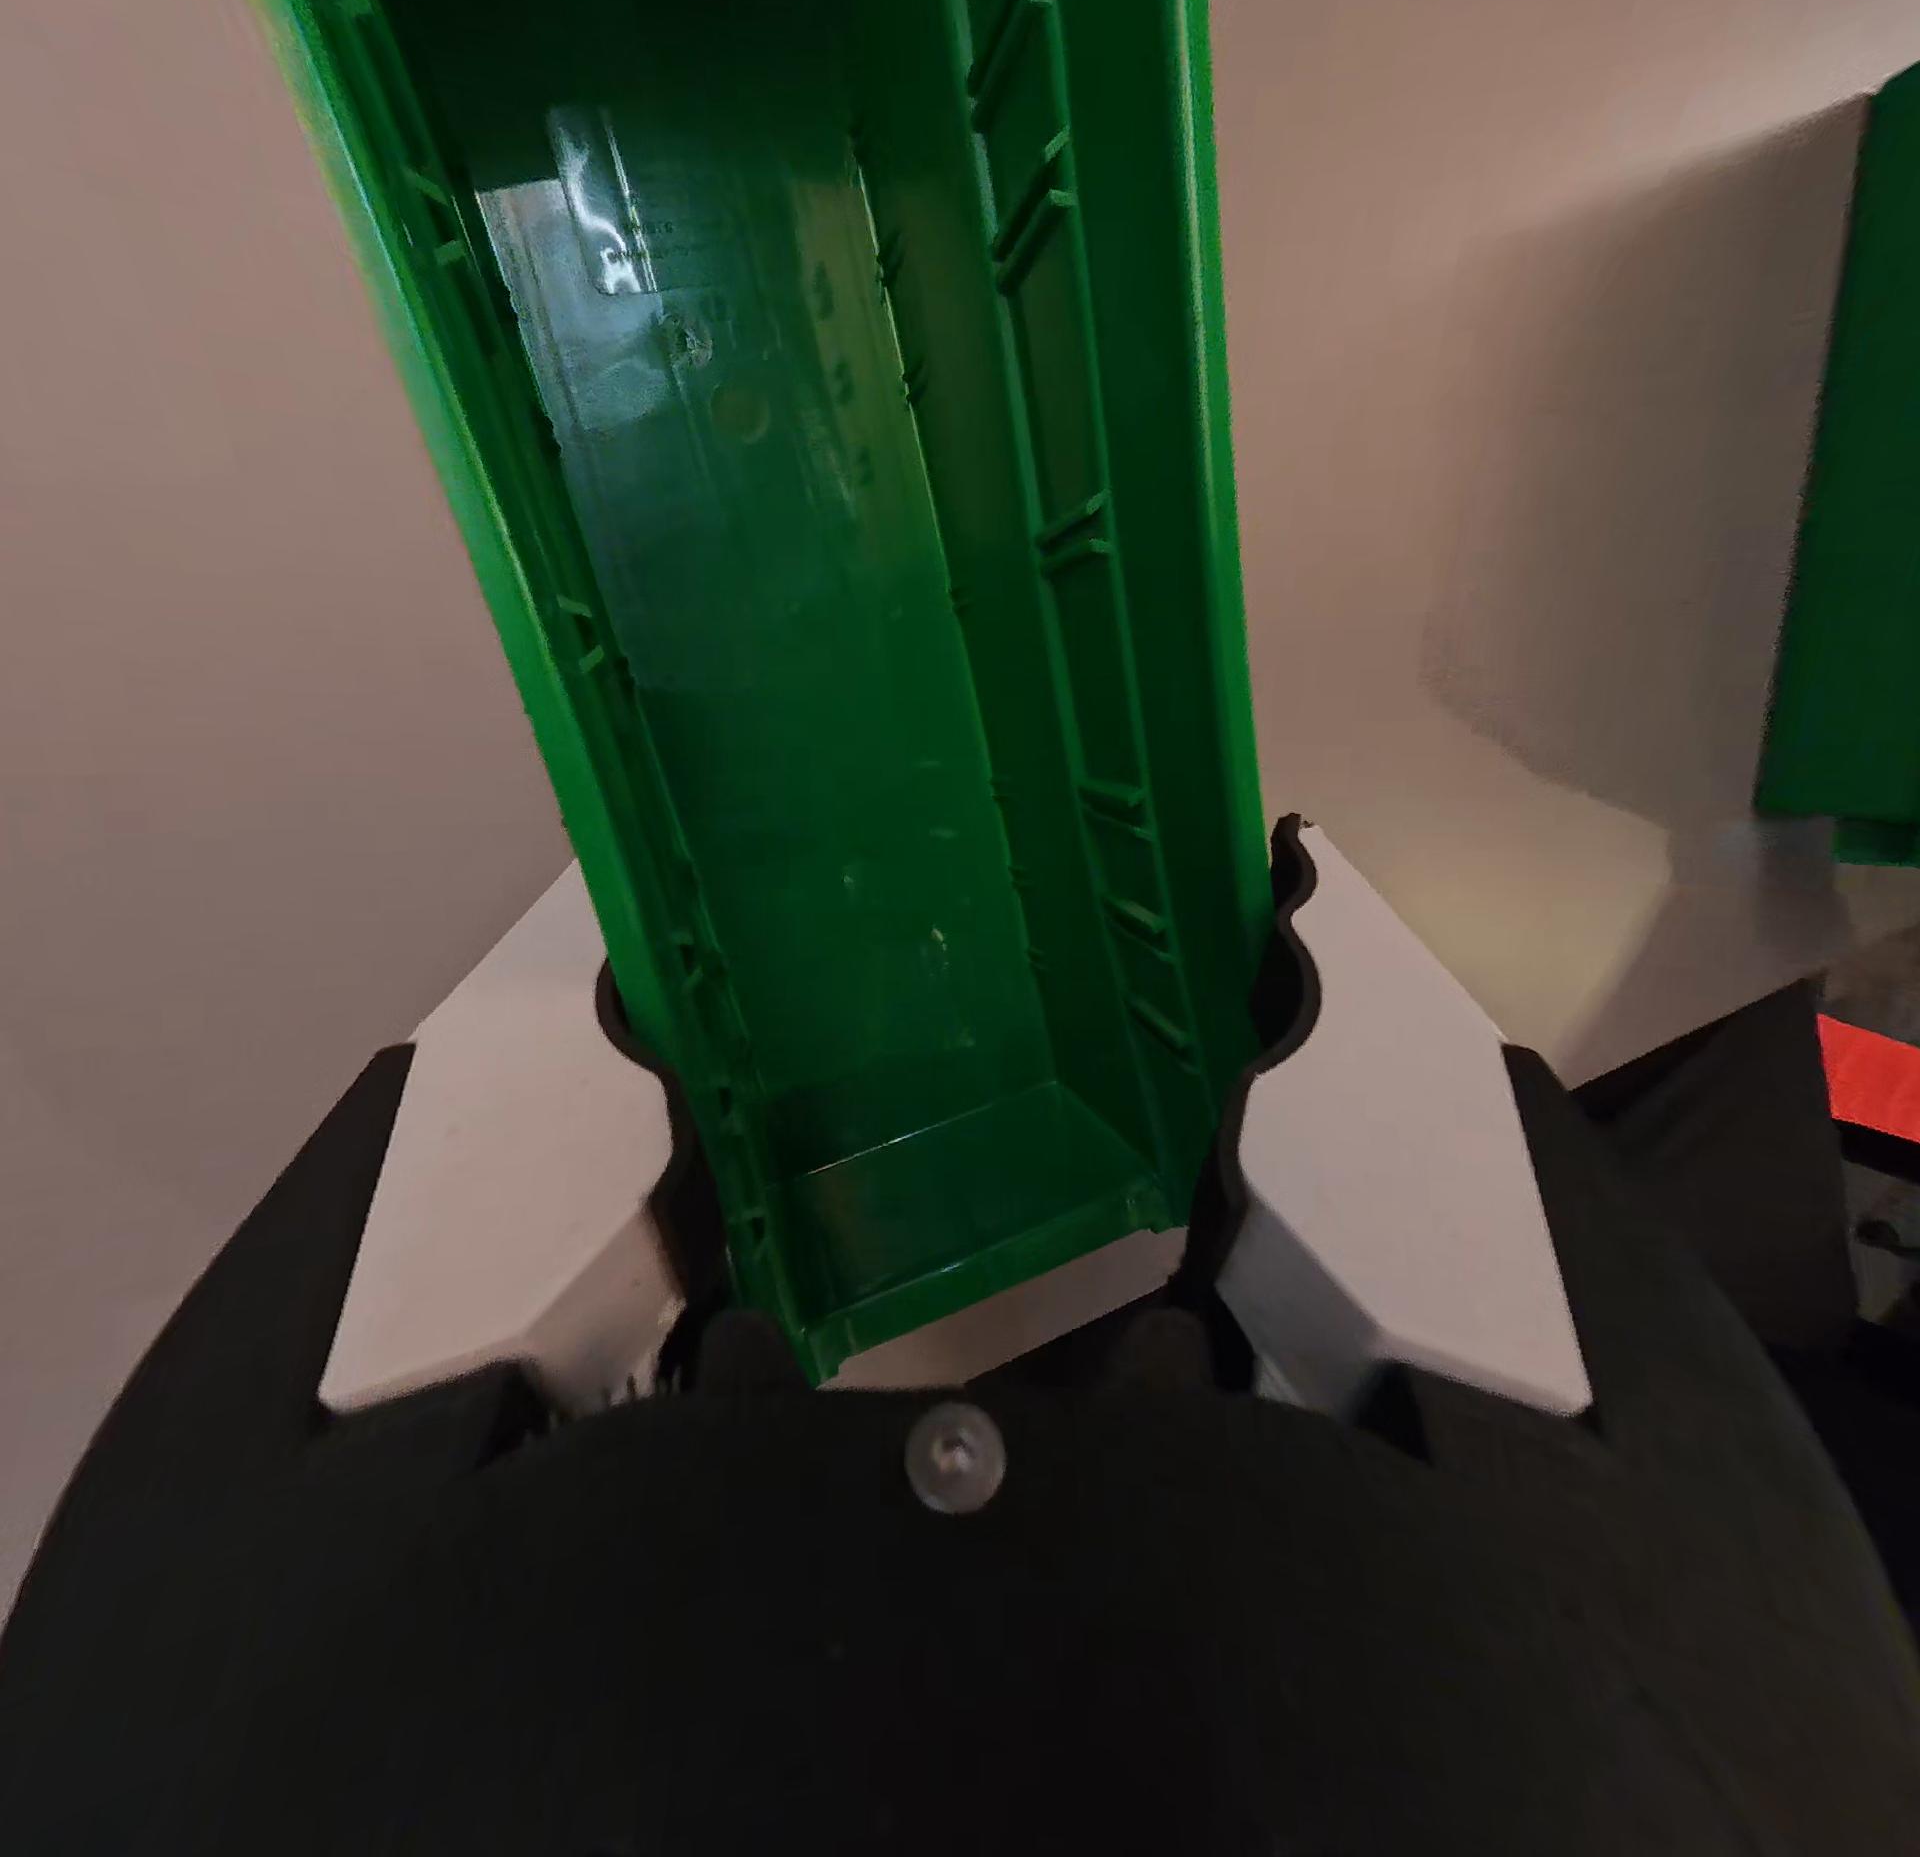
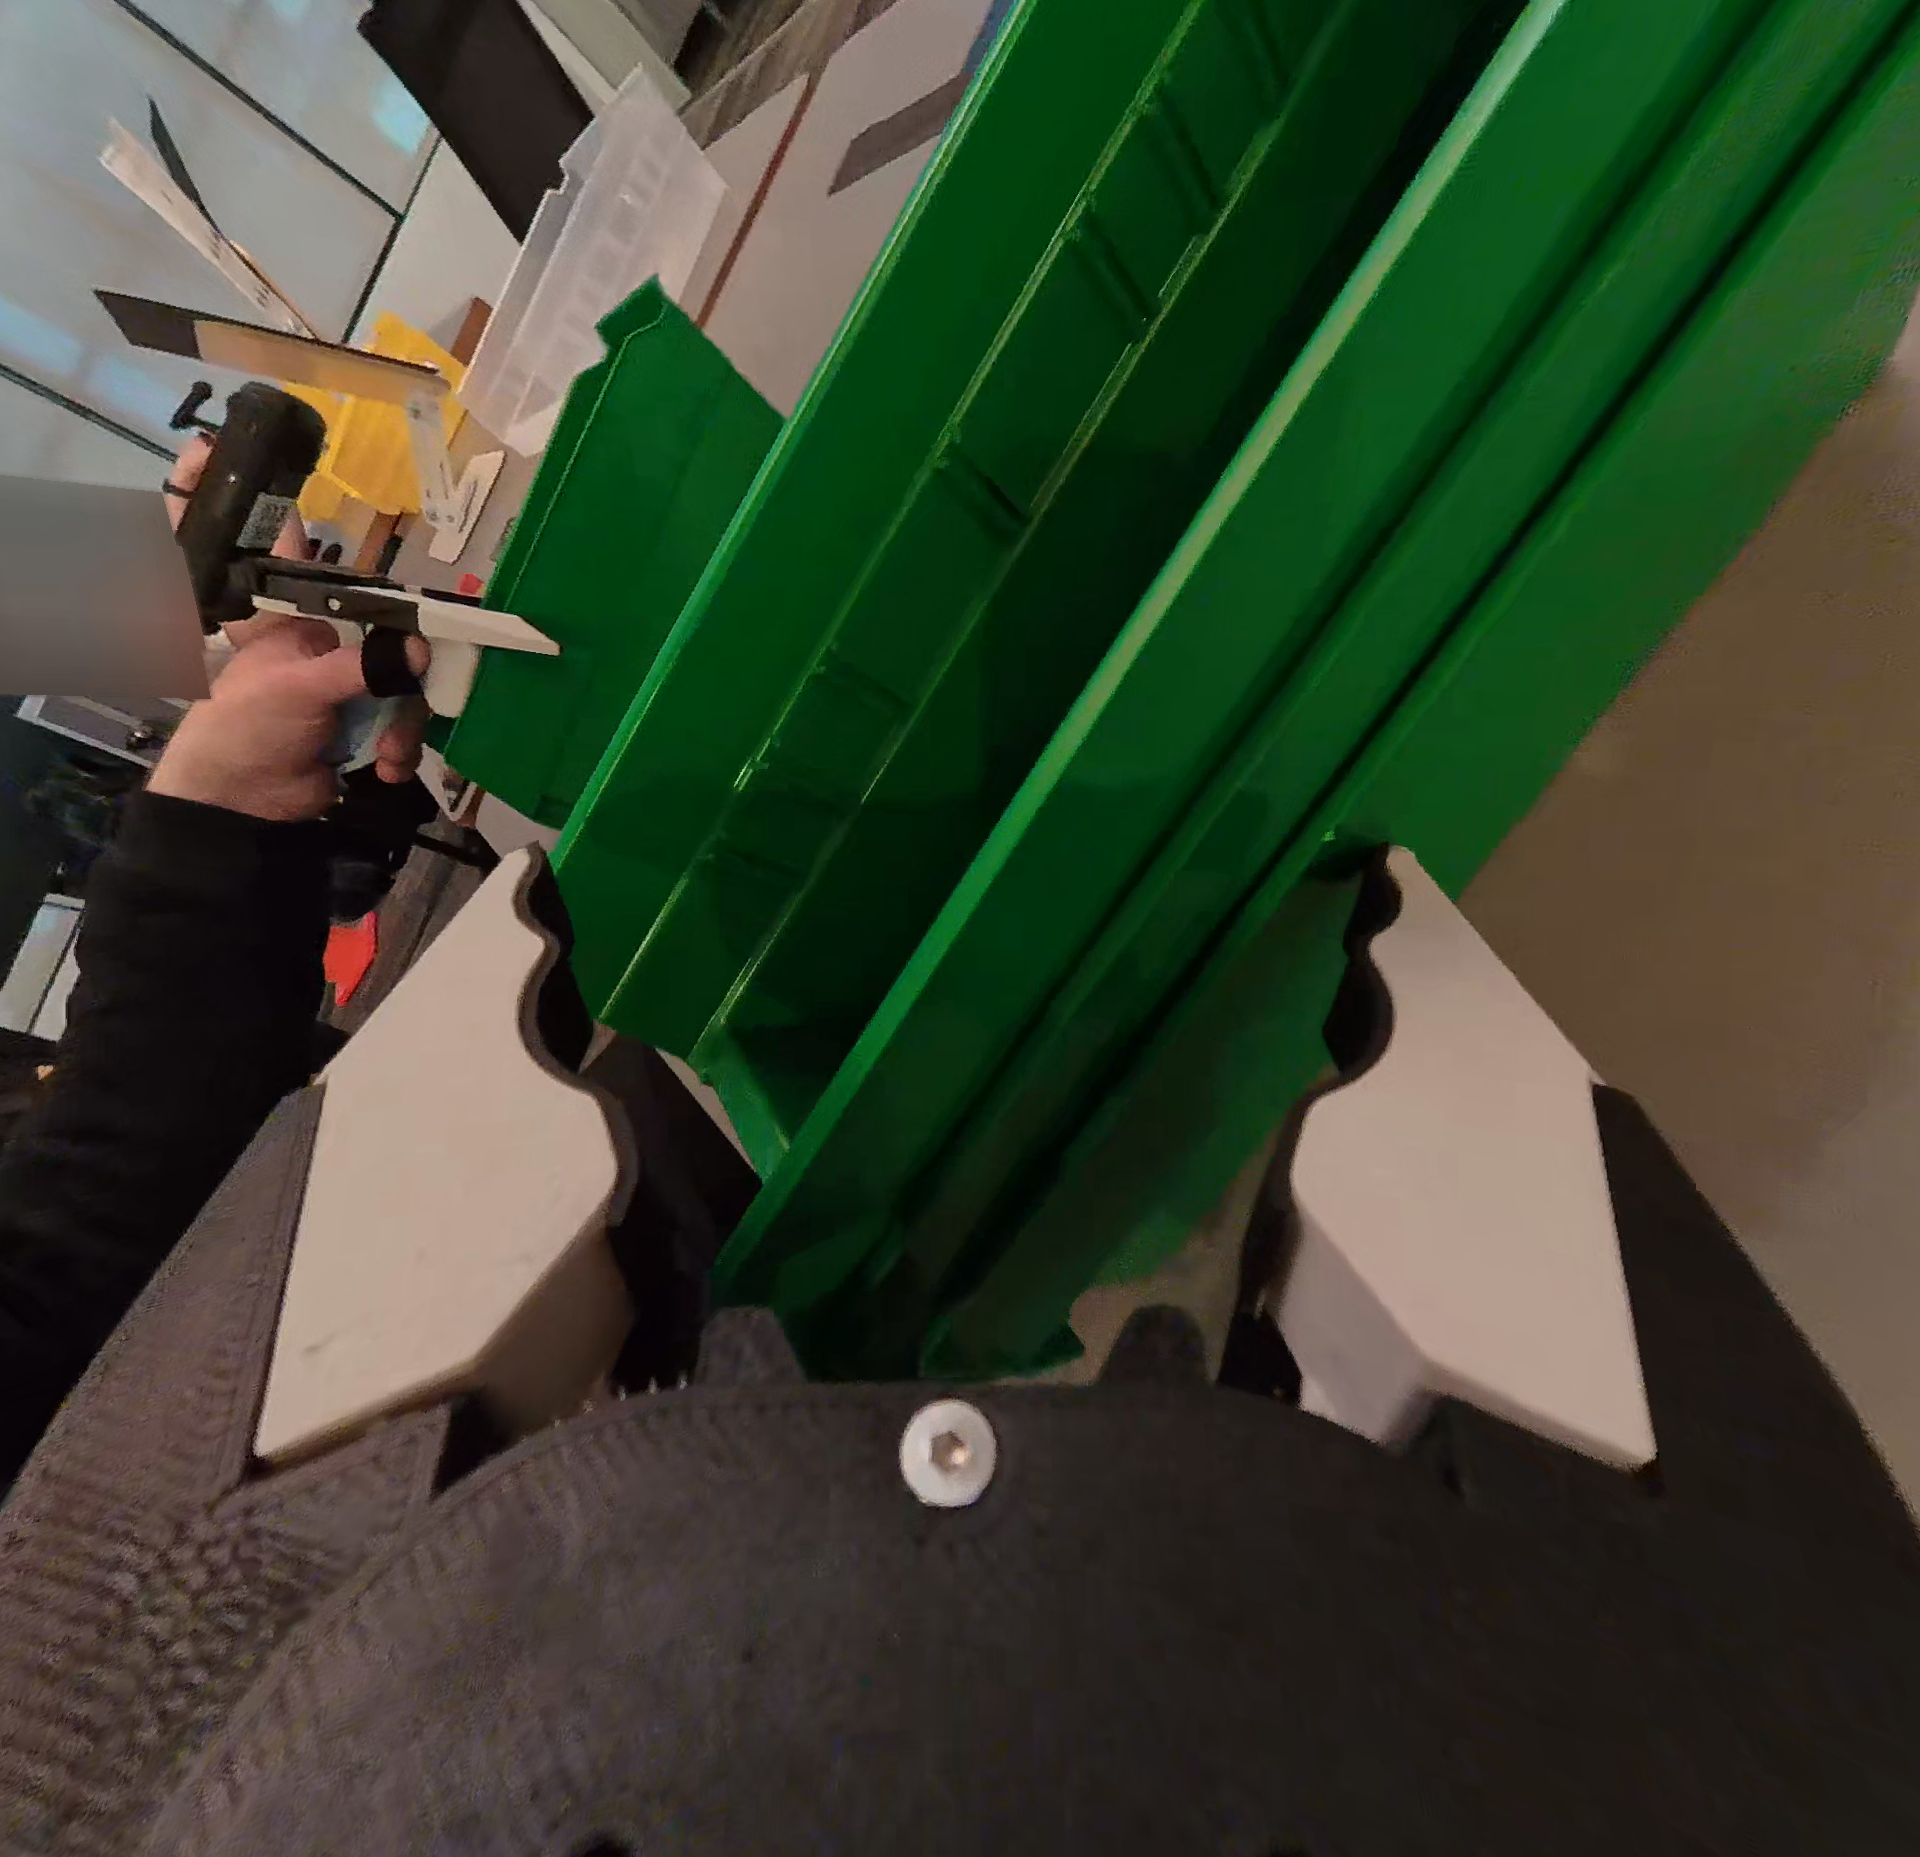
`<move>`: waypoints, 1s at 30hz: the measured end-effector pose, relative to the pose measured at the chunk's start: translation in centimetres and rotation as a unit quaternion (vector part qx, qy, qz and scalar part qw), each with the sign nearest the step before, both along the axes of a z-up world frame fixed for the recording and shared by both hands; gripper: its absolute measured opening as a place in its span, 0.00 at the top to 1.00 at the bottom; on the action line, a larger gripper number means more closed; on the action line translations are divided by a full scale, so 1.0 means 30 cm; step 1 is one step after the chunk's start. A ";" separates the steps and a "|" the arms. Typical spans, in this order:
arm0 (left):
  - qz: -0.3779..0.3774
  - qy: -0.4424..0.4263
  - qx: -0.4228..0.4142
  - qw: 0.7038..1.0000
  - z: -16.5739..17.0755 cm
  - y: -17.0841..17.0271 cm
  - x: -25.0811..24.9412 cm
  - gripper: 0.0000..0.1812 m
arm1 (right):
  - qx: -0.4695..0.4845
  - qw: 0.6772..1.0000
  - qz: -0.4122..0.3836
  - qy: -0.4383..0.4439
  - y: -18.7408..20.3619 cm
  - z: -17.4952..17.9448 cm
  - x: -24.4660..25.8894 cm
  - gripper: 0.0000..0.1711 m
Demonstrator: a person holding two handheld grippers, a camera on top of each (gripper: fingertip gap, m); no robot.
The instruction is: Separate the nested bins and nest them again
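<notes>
Green plastic fills both views. Left gripper (image 1: 951, 903): its two white fingers (image 1: 499, 1132), lined with wavy black pads, are clenched on a long, narrow green bin (image 1: 831, 768). One pad presses on each long side near the bin's closer end. The bin stands up and away from the gripper against a plain pale wall (image 1: 208, 457), with its open side towards the camera, so that the ribbed rims and the smooth floor show. A clear sticker (image 1: 613, 249) lies on that floor near the far end.

Right gripper (image 2: 956, 862): its fingers (image 2: 447, 1132) are spread wide, with a second green bin (image 2: 1143, 664) between them. The pads meet its long sides, so it appears to be grasped. This bin runs slantwise up and to the right, its ribbed rim towards the camera.

The two bins are apart, not nested. In the right wrist view the first bin shows farther off to the left, held by the other gripper. A hand (image 2: 291, 727) in a dark sleeve (image 2: 156, 1028) grips that tool's handle. Behind them lie a clear plastic tray (image 2: 623, 218) and a yellow object (image 2: 364, 436); what the latter is cannot be told.
</notes>
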State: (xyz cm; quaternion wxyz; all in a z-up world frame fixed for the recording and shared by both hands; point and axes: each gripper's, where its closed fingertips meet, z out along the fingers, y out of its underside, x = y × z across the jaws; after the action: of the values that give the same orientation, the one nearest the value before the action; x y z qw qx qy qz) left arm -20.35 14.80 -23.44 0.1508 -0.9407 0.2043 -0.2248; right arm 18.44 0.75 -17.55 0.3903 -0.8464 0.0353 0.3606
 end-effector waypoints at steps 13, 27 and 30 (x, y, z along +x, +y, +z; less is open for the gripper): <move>-0.047 -0.054 0.078 0.994 0.319 -0.069 0.181 0.35 | 0.038 0.997 0.063 0.033 0.103 0.024 -0.493 0.09; -0.241 0.030 0.128 0.962 0.601 -0.283 0.578 0.35 | 0.089 0.992 0.022 0.084 0.118 0.079 -0.281 0.18; -0.255 0.047 0.088 0.962 0.540 -0.277 0.661 0.35 | 0.078 0.993 0.021 0.080 0.119 0.051 -0.259 0.19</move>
State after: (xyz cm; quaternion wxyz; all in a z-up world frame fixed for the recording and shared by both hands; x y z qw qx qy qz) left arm -0.52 6.48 -7.25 0.1608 -0.8502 0.4630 -0.1924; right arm 10.67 4.31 -16.02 0.4435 -0.7822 0.0199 0.4371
